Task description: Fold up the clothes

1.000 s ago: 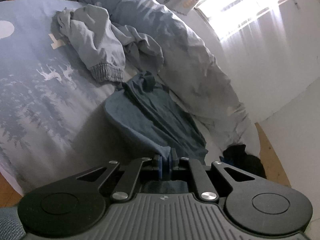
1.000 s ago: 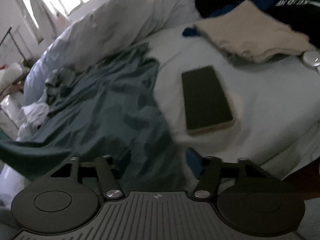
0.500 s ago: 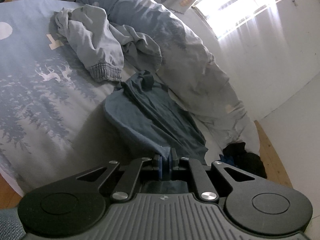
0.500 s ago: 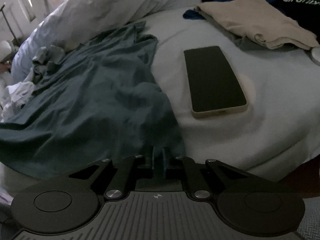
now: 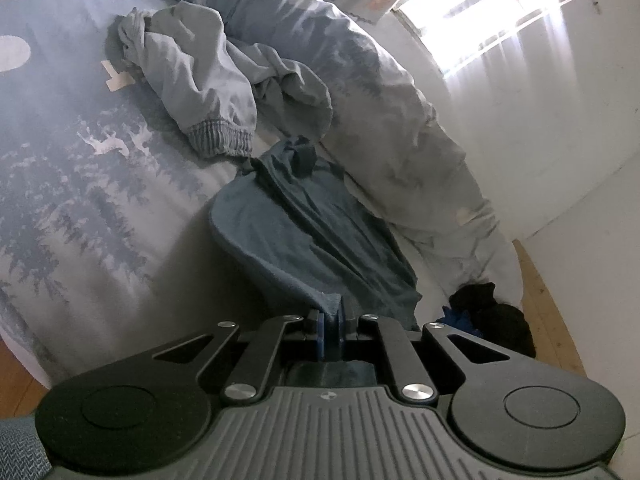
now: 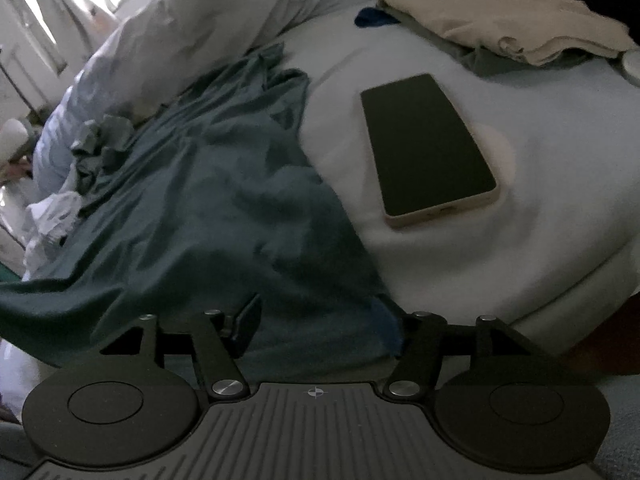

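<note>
The left hand-held gripper (image 5: 330,318) is clamped tight on a corner fold of the teal-blue garment (image 5: 304,240), the cloth pinched between its blue pads, and from there the fabric runs away ahead of it in long creases across the bed (image 5: 60,200). Beyond the far end of that cloth, ahead and a little left, lies a crumpled pale grey-blue garment with a ribbed cuff (image 5: 192,84), resting on bedding printed with trees and deer. Ahead and to the right of this hand-held gripper a bunched duvet (image 5: 392,120) stretches along the bed toward a bright window (image 5: 492,8), and near its right side a dark heap of clothing (image 5: 492,316) sits at the bed's edge above the wooden floor. The right hand-held gripper (image 6: 320,326) has its jaws opening, the fingers standing well apart with the near hem of the same teal-blue garment (image 6: 208,208) lying between them, not pressed by either pad. The garment spreads ahead and to the left of it over the pale sheet. Ahead and to the right, just beside the cloth's edge but apart from it, a smartphone (image 6: 428,144) lies face up with a dark screen. Farther on beyond the phone is a folded beige garment (image 6: 508,20) stacked on a grey one, with dark clothes behind it.
</note>
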The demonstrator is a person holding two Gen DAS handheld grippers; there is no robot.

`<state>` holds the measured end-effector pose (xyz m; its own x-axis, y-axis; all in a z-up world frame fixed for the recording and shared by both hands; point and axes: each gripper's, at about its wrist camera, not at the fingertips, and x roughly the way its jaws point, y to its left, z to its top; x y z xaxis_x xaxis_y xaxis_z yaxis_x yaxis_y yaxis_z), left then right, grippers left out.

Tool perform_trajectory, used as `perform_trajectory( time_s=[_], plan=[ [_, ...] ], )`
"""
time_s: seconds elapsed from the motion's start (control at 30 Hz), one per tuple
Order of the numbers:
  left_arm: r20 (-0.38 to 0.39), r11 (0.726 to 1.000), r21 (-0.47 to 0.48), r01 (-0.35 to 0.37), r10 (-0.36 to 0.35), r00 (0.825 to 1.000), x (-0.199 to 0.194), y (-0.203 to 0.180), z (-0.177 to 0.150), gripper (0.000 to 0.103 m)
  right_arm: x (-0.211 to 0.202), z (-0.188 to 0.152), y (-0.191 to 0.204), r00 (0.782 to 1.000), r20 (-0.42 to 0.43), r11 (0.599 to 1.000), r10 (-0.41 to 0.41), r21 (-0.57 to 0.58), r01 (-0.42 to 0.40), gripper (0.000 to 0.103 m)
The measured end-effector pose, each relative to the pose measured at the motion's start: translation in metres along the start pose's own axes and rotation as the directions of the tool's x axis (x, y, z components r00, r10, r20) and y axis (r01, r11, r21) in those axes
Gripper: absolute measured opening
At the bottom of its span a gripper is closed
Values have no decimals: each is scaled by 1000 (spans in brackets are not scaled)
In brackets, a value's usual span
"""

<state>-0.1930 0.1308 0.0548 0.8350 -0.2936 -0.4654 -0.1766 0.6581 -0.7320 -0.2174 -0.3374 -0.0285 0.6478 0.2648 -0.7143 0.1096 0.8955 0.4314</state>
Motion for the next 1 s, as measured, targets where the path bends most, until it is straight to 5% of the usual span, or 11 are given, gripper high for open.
perform_trajectory(
  time_s=[0.17,0.33,0.57,0.77,1.0],
  plan=[
    [-4,1000,-7,-3,3,1000,1,3,1,9,-16,3,-4,996,88,999,-19,27,16,83],
    [-9,1000,-10,-6,6,1000,3,5,2,9,-2,2,-8,998,11,997,-67,32,67,83],
    [-18,1000,-6,-3,3,1000,5,4,1,9,7,1,-18,1000,-20,995,-7,100,9,86],
    [-18,1000,-6,0,-1,1000,6,3,0,10,4,2,-22,995,-3,986,96,137,-94,80],
    [-19,1000,-1,-8,8,1000,7,2,-1,10,10,-2,-4,998,-61,999,33,18,-32,64]
  ],
)
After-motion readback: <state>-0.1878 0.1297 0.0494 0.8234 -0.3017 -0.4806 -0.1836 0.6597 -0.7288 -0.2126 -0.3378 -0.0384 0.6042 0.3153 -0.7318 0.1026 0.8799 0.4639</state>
